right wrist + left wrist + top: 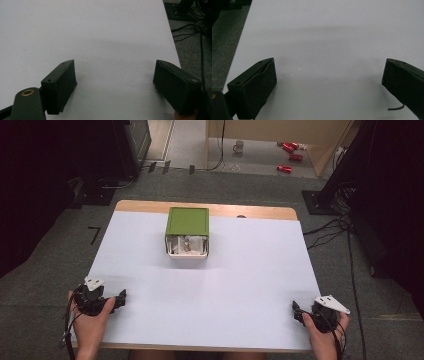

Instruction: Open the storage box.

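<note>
Box (187,222) green-lidded, mid-table; mug (239,146), red cans (290,148) on floor.

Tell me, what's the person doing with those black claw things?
Nothing much right now. A person holds the left gripper and the right gripper near the front corners of the white table, both open and empty. A green-lidded box sits untouched farther back, in the middle.

Green-lidded box (187,232) at the white table (210,290) far centre, tongs at both near corners.
</note>
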Tool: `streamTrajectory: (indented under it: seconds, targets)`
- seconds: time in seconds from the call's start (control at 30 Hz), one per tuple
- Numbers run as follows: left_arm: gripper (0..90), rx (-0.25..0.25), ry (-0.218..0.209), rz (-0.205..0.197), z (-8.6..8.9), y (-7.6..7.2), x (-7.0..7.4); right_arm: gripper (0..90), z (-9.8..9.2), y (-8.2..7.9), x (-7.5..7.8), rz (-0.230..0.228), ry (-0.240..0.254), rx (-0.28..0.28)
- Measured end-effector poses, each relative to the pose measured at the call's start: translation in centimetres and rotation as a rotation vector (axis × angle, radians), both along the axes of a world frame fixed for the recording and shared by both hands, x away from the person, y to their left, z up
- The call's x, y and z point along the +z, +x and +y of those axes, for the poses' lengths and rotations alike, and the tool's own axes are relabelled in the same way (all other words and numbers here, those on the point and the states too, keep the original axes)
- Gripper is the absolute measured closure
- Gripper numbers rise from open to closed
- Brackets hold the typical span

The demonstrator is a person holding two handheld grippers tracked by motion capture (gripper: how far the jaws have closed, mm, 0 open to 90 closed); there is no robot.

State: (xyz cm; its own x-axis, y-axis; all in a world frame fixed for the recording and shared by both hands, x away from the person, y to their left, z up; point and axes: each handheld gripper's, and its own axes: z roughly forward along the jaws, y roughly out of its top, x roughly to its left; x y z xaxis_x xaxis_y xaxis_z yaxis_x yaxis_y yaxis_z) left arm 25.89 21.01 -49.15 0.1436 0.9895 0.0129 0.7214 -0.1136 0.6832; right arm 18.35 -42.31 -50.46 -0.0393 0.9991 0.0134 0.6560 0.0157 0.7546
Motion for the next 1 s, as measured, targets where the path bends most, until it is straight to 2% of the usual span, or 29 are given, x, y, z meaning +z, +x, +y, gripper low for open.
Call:
streamTrajectory:
  seconds: [0.23,0.33,0.6,1.0]
  targets:
    - [0.0,-0.026,0.006,-0.024,-2.7,0.8,1.0,17.8,0.0,0.0,0.0,-0.001,0.000,0.000]
    - [0.0,-0.031,0.004,-0.032,-3.1,1.1,1.2,17.9,0.0,0.0,0.0,-0.001,0.000,0.000]
    - [0.0,-0.067,-0.028,-0.055,-5.2,2.2,2.3,17.8,0.0,0.0,0.0,-0.002,0.000,0.000]
    - [0.0,-0.115,-0.047,-0.076,-8.6,4.4,3.8,17.9,0.0,0.0,0.0,-0.002,0.000,0.000]
